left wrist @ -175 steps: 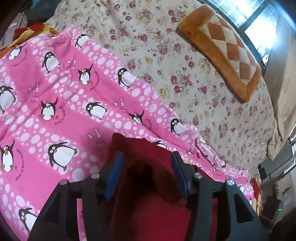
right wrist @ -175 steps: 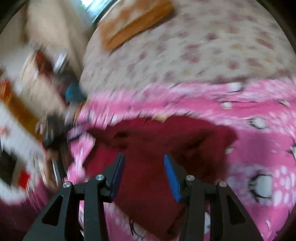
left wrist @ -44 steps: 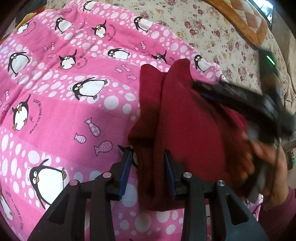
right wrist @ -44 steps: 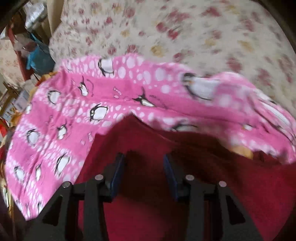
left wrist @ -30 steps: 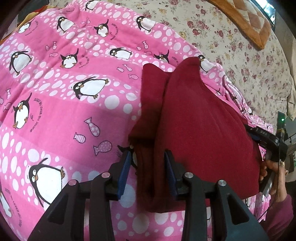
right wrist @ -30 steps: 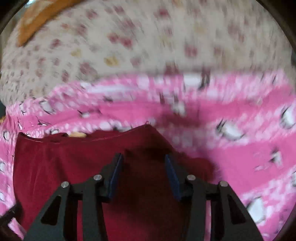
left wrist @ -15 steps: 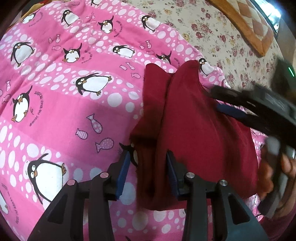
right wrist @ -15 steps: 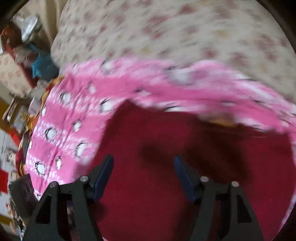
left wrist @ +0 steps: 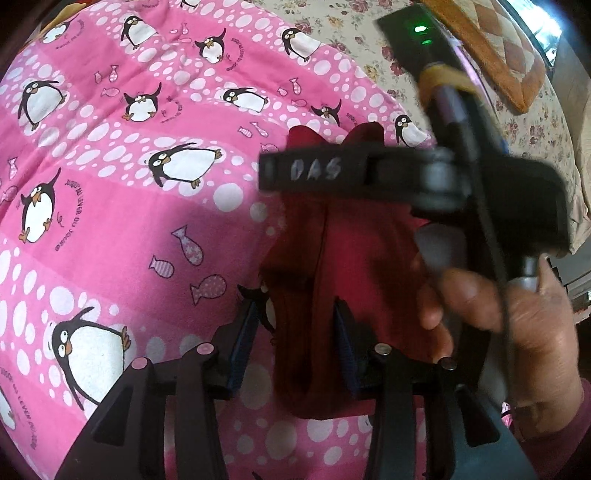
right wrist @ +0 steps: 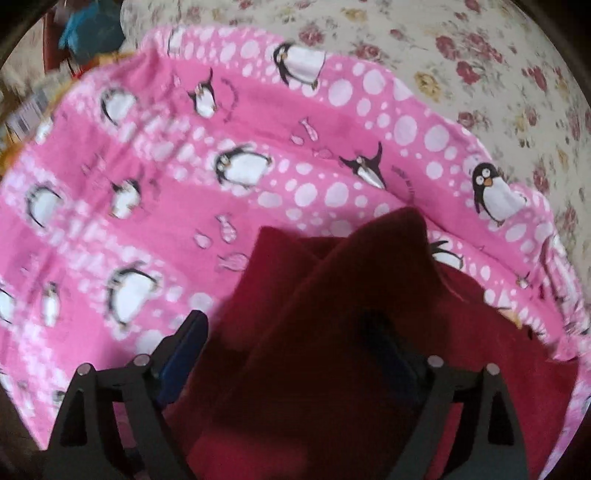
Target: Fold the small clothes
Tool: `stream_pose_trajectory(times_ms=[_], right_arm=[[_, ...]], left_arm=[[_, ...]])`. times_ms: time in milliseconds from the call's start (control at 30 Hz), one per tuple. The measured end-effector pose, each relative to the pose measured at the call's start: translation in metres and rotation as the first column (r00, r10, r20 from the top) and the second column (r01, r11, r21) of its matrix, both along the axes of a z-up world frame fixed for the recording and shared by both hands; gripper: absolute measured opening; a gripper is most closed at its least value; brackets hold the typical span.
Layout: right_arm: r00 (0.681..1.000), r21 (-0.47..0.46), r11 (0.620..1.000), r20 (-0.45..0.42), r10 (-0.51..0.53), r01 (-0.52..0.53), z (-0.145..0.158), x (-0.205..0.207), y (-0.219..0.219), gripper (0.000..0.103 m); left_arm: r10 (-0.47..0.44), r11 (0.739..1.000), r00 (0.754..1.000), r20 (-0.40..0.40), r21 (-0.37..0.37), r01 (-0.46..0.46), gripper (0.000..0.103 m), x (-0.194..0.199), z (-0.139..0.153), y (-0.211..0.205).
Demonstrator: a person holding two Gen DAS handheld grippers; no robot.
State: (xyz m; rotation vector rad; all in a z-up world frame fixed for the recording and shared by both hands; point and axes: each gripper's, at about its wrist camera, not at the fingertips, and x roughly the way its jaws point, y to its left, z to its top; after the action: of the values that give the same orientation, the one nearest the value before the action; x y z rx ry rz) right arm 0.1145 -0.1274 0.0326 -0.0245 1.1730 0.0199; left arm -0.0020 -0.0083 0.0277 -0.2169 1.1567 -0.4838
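A dark red garment (left wrist: 354,258) lies folded on a pink penguin blanket (left wrist: 110,206). My left gripper (left wrist: 295,343) straddles the garment's near folded edge. Its jaws are opening, and a sliver of blanket shows between the left pad (left wrist: 245,339) and the cloth. In the right wrist view my right gripper (right wrist: 288,354) hovers over the red garment (right wrist: 332,295). Its jaws are opening wide and nothing is pinched between them. In the left wrist view that tool's black body (left wrist: 369,173), held by a hand (left wrist: 509,317), hides the garment's far part.
The blanket lies on a cream floral bedsheet (right wrist: 498,55). An orange checked cushion (left wrist: 498,48) sits at the far right. Blurred clutter with something blue (right wrist: 92,29) stands beyond the bed's edge at the upper left of the right wrist view.
My right gripper swept sideways across the garment, rolled, and spread its jaws wide; its body now fills the middle of the left wrist view. My left jaws widened slightly without moving.
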Motion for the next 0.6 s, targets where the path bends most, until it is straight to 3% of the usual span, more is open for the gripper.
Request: stream_pose_trajectory(times_ms=[67, 100, 133, 200, 300, 400, 433, 567, 600], right_arm=[[0.999, -0.032, 0.999, 0.024, 0.023, -0.022, 0.000, -0.004, 0.003, 0.086], [0.998, -0.029, 0.999, 0.052, 0.023, -0.022, 0.003, -0.009, 0.000, 0.074], [0.997, -0.010, 1.000, 0.074, 0.017, -0.017, 0.007, -0.013, -0.007, 0.068], [0.995, 0.081, 0.997, 0.097, 0.008, -0.016, 0.013, -0.021, -0.024, 0.046], [0.994, 0.233, 0.973, 0.108, -0.022, -0.004, 0.023, -0.029, -0.052, 0.032], [0.992, 0.317, 0.948, 0.113, -0.049, 0.011, 0.033, -0.035, -0.069, 0.028], [0.992, 0.326, 0.945, 0.116, -0.052, 0.011, 0.035, -0.035, -0.072, 0.028], [0.992, 0.327, 0.945, 0.118, -0.036, -0.005, 0.036, -0.039, -0.075, 0.027], [0.993, 0.327, 0.945, 0.116, -0.035, -0.005, 0.037, -0.038, -0.074, 0.027]], left_arm=[[-0.008, 1.000, 1.000, -0.001, -0.001, 0.008, 0.025, 0.001, -0.001, -0.001], [-0.012, 1.000, 1.000, -0.001, -0.004, 0.012, 0.026, 0.002, 0.000, -0.001], [-0.014, 1.000, 1.000, 0.002, -0.009, 0.014, 0.028, 0.003, 0.000, -0.001], [-0.009, 1.000, 1.000, 0.016, -0.024, 0.009, 0.031, 0.006, 0.001, -0.001], [-0.005, 0.999, 0.999, 0.043, -0.044, 0.007, 0.035, 0.009, 0.003, -0.006], [-0.036, 0.997, 0.996, 0.081, -0.068, 0.041, 0.035, 0.008, 0.007, -0.017], [-0.051, 0.996, 0.995, 0.087, -0.075, 0.057, 0.033, 0.007, 0.008, -0.021], [-0.097, 0.989, 0.988, 0.118, -0.098, 0.109, 0.001, 0.004, 0.011, -0.032], [-0.099, 0.987, 0.987, 0.123, -0.115, 0.114, 0.000, 0.004, 0.013, -0.032]])
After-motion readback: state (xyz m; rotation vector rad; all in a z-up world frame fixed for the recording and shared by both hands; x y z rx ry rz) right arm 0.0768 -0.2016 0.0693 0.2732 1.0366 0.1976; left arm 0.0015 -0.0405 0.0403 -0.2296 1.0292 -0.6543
